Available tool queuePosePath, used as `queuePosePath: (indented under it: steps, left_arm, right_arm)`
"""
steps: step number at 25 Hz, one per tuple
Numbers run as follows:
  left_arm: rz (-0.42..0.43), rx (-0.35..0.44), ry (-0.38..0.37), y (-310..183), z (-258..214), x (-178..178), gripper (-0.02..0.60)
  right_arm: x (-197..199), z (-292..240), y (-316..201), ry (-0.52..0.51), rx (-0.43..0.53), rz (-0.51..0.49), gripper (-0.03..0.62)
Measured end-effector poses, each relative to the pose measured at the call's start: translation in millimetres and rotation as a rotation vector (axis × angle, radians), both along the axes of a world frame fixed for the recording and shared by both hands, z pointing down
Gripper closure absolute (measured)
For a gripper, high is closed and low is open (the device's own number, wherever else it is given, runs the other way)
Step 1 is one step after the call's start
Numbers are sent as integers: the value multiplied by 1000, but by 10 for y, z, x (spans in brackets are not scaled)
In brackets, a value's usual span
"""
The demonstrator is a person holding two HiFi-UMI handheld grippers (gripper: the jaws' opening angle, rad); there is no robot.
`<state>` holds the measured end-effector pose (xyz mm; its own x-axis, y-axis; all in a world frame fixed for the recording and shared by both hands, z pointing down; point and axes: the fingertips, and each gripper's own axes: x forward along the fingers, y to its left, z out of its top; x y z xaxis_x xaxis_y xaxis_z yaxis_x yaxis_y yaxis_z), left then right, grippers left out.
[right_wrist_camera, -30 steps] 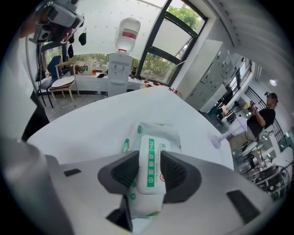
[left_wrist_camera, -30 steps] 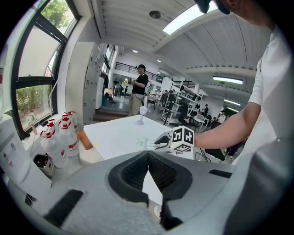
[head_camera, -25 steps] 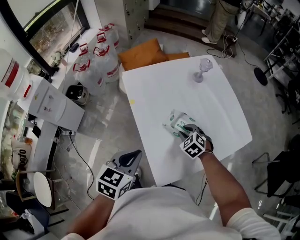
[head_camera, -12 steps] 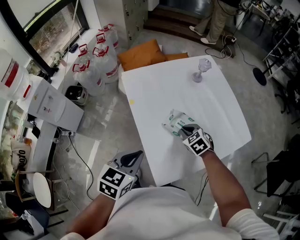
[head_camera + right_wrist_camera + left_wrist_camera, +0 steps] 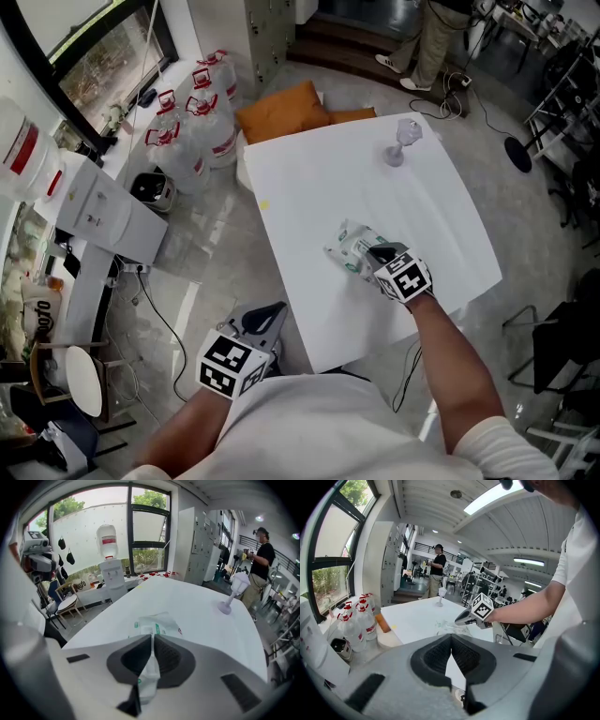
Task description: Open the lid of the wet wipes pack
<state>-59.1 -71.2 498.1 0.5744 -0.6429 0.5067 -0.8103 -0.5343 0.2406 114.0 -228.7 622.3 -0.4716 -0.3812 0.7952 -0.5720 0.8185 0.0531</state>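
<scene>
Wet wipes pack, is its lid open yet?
Not yet, it seems. Done: the right gripper is at the wet wipes pack. In hand: its jaws have just been closing, pinching a thin white flap. Left: peeling it open; the left gripper waits shut, empty.

table [image 5: 309, 187] bare round the wipes pack [image 5: 352, 246], save a glass [image 5: 403, 141] near its far corner.

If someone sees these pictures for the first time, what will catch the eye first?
The right gripper, whose jaws have just been closing, pinches a thin white flap of the soft white-and-green wet wipes pack on the white square table. A clear goblet stands alone at its far corner; the left gripper hangs shut and empty beside the table.
</scene>
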Motion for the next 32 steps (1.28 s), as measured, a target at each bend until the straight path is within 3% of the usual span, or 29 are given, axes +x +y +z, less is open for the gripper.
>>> queuePosePath:
  steps: [18,32]
  left_arm:
    - [2,16,-6,-39,-48,46,574]
    - [-39,8,-18,-168,-28,18,573]
  right_arm:
    - [173,-220,-270,111,225,22,572]
    - [342,-102,-620,126,208,66,553]
